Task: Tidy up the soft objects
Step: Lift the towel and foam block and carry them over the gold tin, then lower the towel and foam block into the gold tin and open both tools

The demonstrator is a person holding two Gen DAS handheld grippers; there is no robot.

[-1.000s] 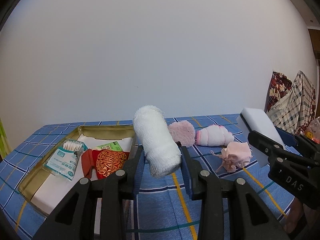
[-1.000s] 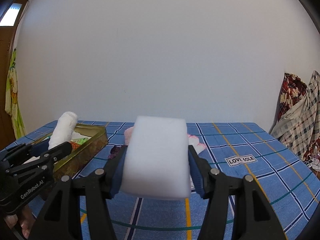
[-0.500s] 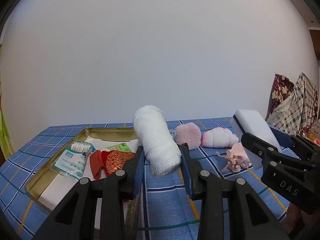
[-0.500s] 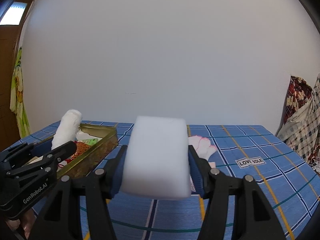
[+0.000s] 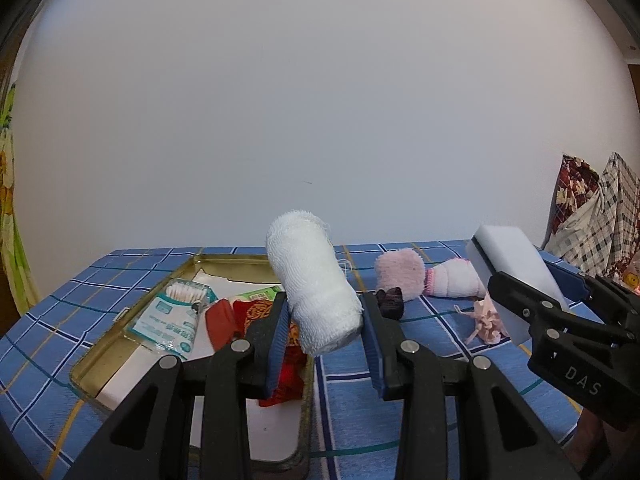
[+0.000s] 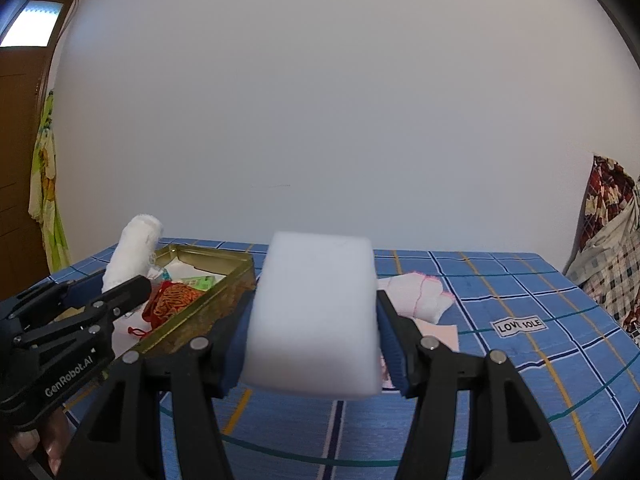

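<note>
My left gripper [image 5: 323,316] is shut on a rolled white towel [image 5: 312,280] and holds it above the right edge of a gold tin tray [image 5: 224,261]. The towel also shows in the right wrist view [image 6: 134,249]. My right gripper [image 6: 316,320] is shut on a white sponge block [image 6: 316,312], held above the blue checked cloth [image 6: 500,280]. The sponge also shows at the right of the left wrist view [image 5: 516,264]. A pink fluffy pad [image 5: 400,274], a white and pink sock [image 5: 454,280] and a pale pink pouch [image 5: 486,320] lie on the cloth.
The tray [image 6: 236,270] holds a cotton swab pack [image 5: 172,316], a red and gold pouch [image 5: 256,314] and a green packet [image 5: 256,293]. A small dark object [image 5: 390,302] lies by the pink pad. Checked fabric [image 5: 596,216] hangs at the far right.
Both grippers have drawn back and risen a little with their loads still held; the tray and the soft things now sit lower and farther off in both views.
</note>
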